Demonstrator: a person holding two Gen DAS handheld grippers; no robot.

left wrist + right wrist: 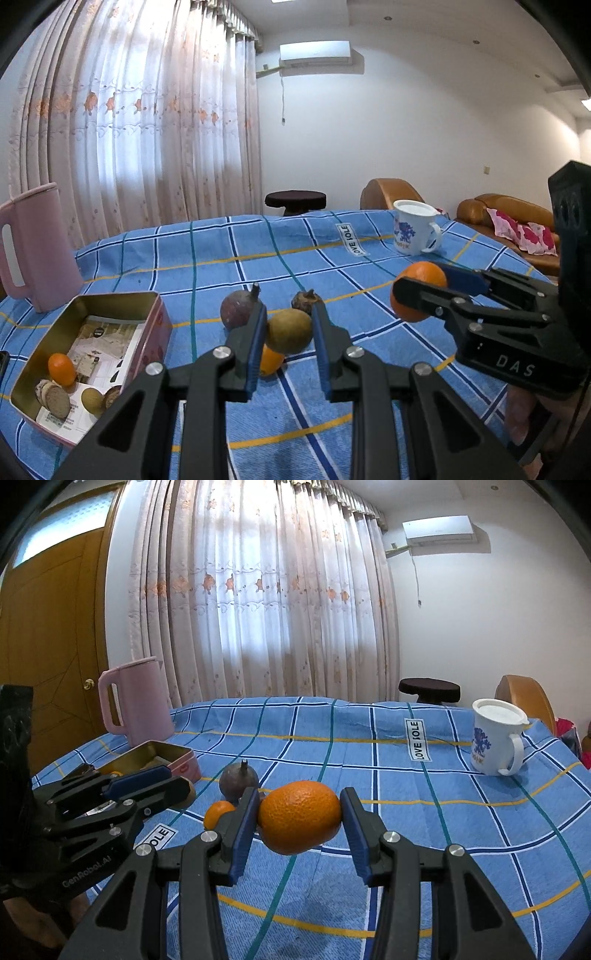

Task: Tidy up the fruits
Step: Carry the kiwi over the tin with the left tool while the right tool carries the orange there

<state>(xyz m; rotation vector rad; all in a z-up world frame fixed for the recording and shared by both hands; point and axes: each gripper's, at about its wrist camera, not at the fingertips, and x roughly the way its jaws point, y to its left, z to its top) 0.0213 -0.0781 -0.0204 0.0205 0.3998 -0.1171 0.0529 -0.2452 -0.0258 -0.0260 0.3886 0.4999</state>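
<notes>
My left gripper point(290, 314) is shut on a yellow-brown round fruit point(289, 330), held just above the blue checked cloth. Under it lies a small orange point(271, 360). A purple fruit with a stem point(238, 308) and a dried brown fruit point(304, 300) rest just behind. My right gripper point(299, 794) is shut on a large orange point(299, 816), which also shows at the right of the left wrist view as the large orange point(419, 291). An open pink tin point(118, 297) at the left holds a small orange, biscuits and round fruit.
A pink kettle point(37, 240) stands behind the tin at the table's left edge. A white mug with blue print point(493, 738) sits at the far right. A brown sofa point(498, 221) and a dark stool point(295, 201) lie beyond the table.
</notes>
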